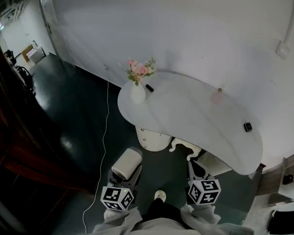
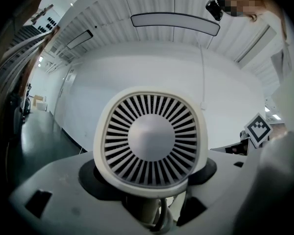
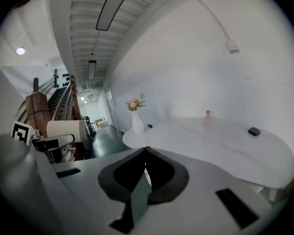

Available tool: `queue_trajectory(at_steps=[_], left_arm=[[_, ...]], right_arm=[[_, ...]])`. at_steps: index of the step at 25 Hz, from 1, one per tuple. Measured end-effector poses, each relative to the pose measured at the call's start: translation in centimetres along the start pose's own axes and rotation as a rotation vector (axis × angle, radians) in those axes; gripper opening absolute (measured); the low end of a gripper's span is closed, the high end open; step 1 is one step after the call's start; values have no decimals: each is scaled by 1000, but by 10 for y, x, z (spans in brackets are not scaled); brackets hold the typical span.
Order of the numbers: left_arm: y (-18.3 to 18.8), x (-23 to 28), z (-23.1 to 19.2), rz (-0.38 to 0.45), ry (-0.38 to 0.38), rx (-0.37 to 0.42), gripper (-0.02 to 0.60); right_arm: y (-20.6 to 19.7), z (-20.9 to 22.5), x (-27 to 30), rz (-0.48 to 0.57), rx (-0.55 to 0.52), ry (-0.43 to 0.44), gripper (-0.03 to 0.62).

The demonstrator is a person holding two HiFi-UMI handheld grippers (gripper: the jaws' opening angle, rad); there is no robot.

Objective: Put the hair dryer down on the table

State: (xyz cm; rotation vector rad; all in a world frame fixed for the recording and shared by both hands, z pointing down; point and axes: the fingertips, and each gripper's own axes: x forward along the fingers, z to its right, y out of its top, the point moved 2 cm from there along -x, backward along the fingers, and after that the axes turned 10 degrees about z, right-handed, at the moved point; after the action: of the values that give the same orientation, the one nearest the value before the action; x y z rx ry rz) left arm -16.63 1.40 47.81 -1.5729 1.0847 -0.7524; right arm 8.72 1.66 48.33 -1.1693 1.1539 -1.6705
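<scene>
In the left gripper view the white hair dryer (image 2: 152, 138) fills the middle, its round rear grille facing the camera. My left gripper (image 2: 149, 210) is shut on its handle, which runs down between the jaws. From the head view the dryer's barrel (image 1: 126, 163) sits above the left gripper (image 1: 123, 178), low over the dark floor and short of the white oval table (image 1: 206, 126). My right gripper (image 1: 193, 167) hovers near the table's front edge. Its jaws (image 3: 145, 153) meet at the tips with nothing between them. The dryer (image 3: 66, 131) also shows at the left of the right gripper view.
On the table stand a white vase of pink flowers (image 1: 137, 84), a small black item (image 1: 149, 88), a pink bottle (image 1: 216, 97) and a black box (image 1: 248, 127). White ornate legs (image 1: 154, 140) sit under it. A white cable (image 1: 106, 131) trails on the floor. A wooden staircase rises at the left.
</scene>
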Motion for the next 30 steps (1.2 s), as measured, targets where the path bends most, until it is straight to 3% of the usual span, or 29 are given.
queue_trajectory(at_steps=[16, 30], left_arm=[[-12, 81, -7, -4, 27, 3, 331], [-22, 78, -10, -17, 48, 2, 331]], right_arm=[[19, 42, 74, -9, -3, 49, 49], [11, 47, 80, -18, 3, 68, 49]])
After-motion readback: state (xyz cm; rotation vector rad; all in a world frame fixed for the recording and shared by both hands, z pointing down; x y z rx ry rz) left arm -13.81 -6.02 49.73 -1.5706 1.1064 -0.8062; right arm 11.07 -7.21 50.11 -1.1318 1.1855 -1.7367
